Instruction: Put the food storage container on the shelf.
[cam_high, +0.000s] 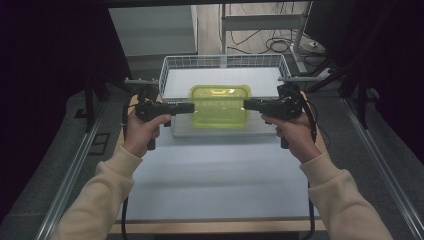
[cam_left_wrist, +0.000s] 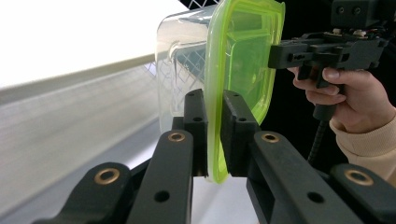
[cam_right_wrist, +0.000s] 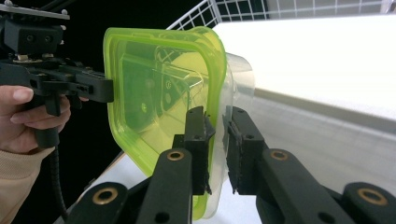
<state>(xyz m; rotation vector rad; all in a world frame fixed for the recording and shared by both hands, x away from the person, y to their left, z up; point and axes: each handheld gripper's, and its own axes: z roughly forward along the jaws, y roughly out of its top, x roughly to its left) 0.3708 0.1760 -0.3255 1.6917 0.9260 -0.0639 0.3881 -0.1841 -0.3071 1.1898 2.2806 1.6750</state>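
Left tongs (cam_high: 191, 107) and right tongs (cam_high: 246, 104): each pinching opposite short edge of container lid (cam_high: 220, 104); two-sided grip likely keeps load level and balanced.

Landmark: wire basket (cam_high: 172, 64) at far end of desk (cam_high: 215, 175).

Container (cam_left_wrist: 180, 65) (clear tub, green lid on top): held between both tongs above basket's near edge; whether it touches basket floor, cannot tell.

Left gripper view: jaws clamp green rim. Right gripper view: jaws close over rim and clear wall, small gap visible, likely gripping.

Hands (cam_high: 142, 131) on grips, level, symmetrical.
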